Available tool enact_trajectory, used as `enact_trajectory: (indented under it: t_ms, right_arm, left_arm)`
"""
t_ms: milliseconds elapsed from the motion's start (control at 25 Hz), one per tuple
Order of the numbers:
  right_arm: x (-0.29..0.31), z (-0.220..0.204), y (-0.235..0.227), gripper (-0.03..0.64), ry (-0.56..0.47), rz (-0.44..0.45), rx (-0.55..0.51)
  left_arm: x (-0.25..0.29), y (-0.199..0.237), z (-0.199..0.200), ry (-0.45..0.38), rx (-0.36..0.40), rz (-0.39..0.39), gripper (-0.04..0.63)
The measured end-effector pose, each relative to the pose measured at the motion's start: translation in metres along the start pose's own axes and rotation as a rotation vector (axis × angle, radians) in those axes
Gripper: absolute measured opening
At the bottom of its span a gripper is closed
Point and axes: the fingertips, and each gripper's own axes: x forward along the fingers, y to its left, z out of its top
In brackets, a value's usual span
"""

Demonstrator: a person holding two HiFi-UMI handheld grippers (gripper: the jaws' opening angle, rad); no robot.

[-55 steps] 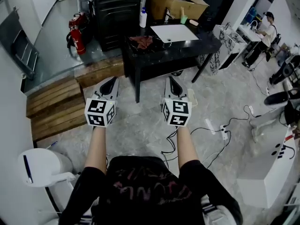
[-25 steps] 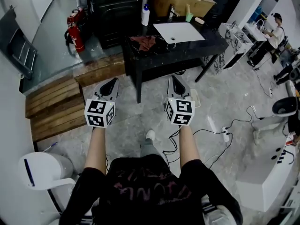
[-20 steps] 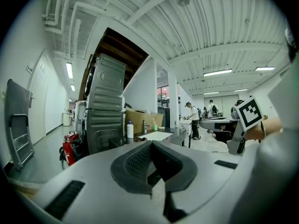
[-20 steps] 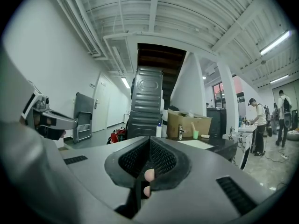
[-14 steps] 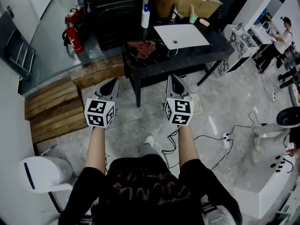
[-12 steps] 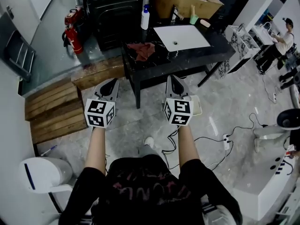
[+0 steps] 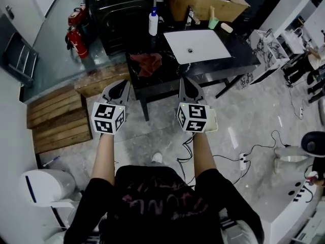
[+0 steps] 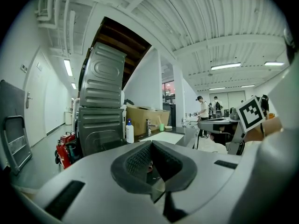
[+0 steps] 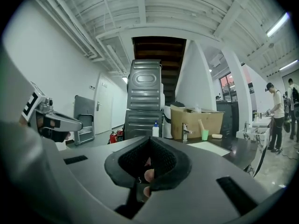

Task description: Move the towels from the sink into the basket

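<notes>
1. Presently, head view. Both grippers are held side by side at chest height, short of the black counter [image 7: 238, 55], apparently for the approach and not yet for a pick.
   - The left gripper [image 7: 120, 85] is held with its jaws together and nothing between them; the right gripper [image 7: 186, 84] likewise.
   - One reddish towel [image 7: 147, 64] is found crumpled on the counter, just left of the white sink [image 7: 203, 47] and not inside it. The basin is seen bare apart from its drain.
   - No basket is identified. A pale object [image 7: 212, 121] on the floor is half hidden behind the right gripper and cannot be named.
   - At the counter's back edge are listed a white bottle [image 7: 153, 23], a tap [image 7: 189, 17], a green cup [image 7: 213, 22] and a cardboard box [image 7: 203, 1].
   - Floor items: a fire extinguisher [image 7: 76, 37], wooden steps [image 7: 56, 116] and cables [image 7: 238, 161]. The cables are judged a trip risk on the right.

2. Left gripper view. The jaws are seen pressed together and empty. The bottle [image 8: 130, 132] and the box [image 8: 145, 120] are framed beyond them, so the tool is judged to be aimed at the counter's left end, towards the towel.

3. Right gripper view. The jaws are closed, and nothing is gripped. The tap [image 9: 183, 130] and the cup [image 9: 204, 134] are seen ahead, and a person [image 9: 274, 120] stands well apart at the right, out of the path.
</notes>
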Motion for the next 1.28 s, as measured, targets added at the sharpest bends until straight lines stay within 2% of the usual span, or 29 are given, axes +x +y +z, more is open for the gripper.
enact_trajectory:
  t_ms: [480, 960, 1280]
  right_arm:
    - [0.043, -0.004, -0.021, 0.015, 0.011, 0.023, 0.003]
    - [0.104, -0.011, -0.028, 0.015, 0.028, -0.018, 0.005]
    - [0.146, -0.022, -0.037, 0.015, 0.055, -0.034, 0.025]
  left_arm:
    - [0.048, 0.008, 0.001, 0.021, 0.005, 0.009, 0.015]
    - [0.107, 0.045, -0.009, 0.034, -0.001, -0.041, 0.015]
    - [0.159, 0.061, -0.021, 0.088, 0.014, -0.091, 0.017]
